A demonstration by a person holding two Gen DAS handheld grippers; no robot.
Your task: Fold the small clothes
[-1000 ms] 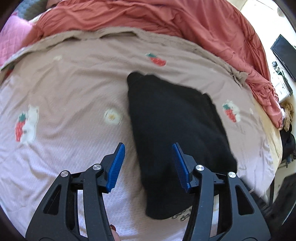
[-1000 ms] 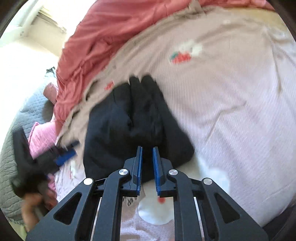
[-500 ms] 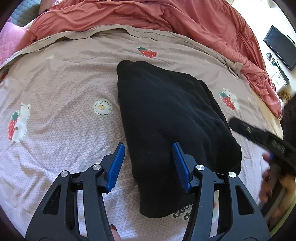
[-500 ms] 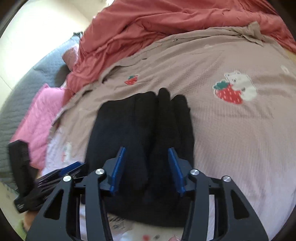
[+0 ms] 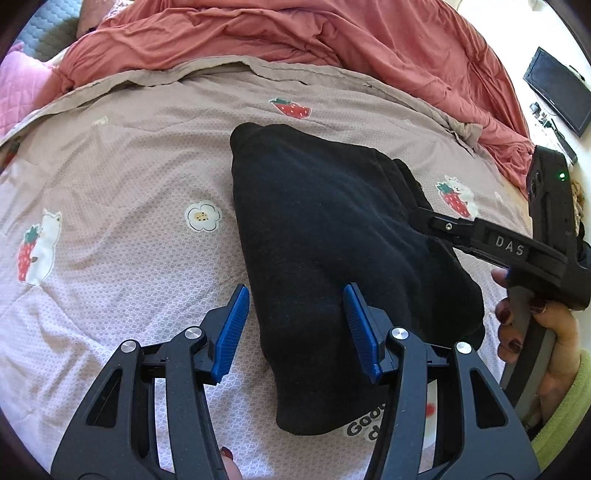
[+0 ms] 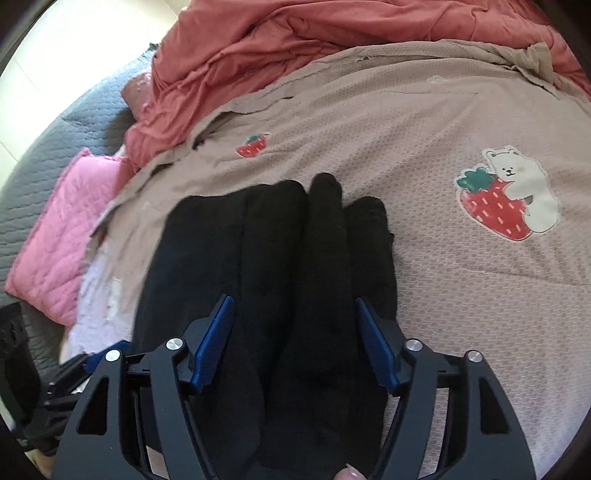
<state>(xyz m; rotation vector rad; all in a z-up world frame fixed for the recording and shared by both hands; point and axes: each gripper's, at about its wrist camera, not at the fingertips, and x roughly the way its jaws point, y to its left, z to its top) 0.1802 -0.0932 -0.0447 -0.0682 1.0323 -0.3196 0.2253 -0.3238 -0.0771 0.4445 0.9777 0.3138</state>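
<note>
Left wrist view, one folded black garment (image 5: 325, 236), two claws (image 5: 295, 328), one bedspread (image 5: 110, 277)

Black garment (image 5: 332, 236) – matt, fuzzy knit cloth; bedspread (image 5: 122, 280) – waffle-textured fabric; pads (image 5: 231, 332) ribbed blue plastic.

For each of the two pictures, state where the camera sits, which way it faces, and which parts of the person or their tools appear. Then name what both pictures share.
Left wrist: on the left gripper, angled down at the folded black garment on the strawberry-print bedspread; the right gripper and hand show.
Right wrist: on the right gripper, jaws closing, no pad pressing cloth, facing the garment's stacked folds; the left gripper shows.
Shared: garment, bedspread, red duvet.
</note>
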